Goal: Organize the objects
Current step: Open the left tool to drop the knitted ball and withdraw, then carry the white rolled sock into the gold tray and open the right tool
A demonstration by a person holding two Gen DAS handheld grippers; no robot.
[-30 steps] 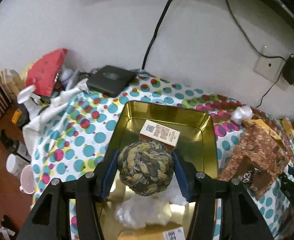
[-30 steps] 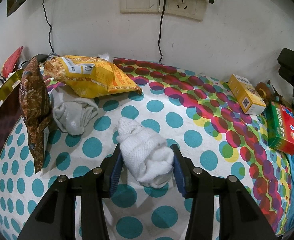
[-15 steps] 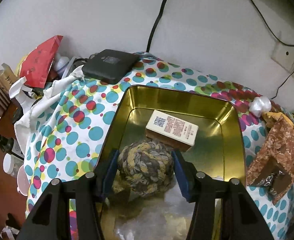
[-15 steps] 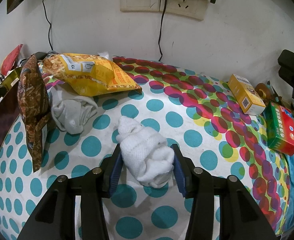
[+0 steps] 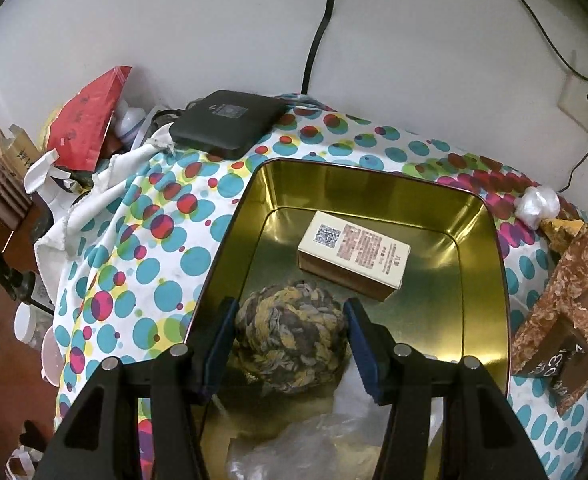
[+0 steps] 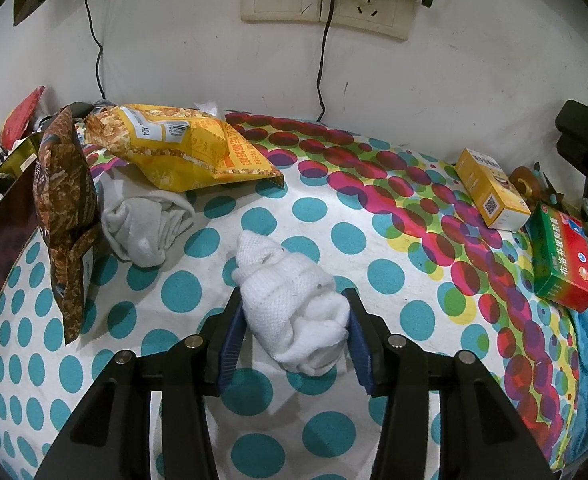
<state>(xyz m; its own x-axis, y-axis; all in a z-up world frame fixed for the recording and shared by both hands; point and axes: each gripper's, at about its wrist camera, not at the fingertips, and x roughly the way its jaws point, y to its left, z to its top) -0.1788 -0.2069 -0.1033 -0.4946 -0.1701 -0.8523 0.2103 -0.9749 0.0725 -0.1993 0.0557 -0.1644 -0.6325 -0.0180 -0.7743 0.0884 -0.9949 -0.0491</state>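
Observation:
In the left wrist view, my left gripper (image 5: 290,312) is shut on a woven ball of yellow and grey rope (image 5: 290,344). The ball sits low inside a gold metal tin (image 5: 374,176), close to its floor. A cream carton with a printed label (image 5: 354,256) lies in the tin just beyond the ball. Crumpled clear plastic (image 5: 314,440) fills the tin's near end. In the right wrist view, my right gripper (image 6: 293,300) is shut on a rolled white sock (image 6: 290,308), which rests on the dotted tablecloth (image 6: 374,236).
A grey-white sock (image 6: 142,224), a yellow snack bag (image 6: 182,148) and a brown snack bag (image 6: 64,200) lie left of the held sock. A yellow box (image 6: 490,192) and a green-red box (image 6: 562,256) lie at the right. A black device (image 5: 230,122) sits behind the tin by the wall.
My left gripper has sunk with the woven ball from above the tin down into it, nearer the cream carton. The right gripper and its sock have not moved.

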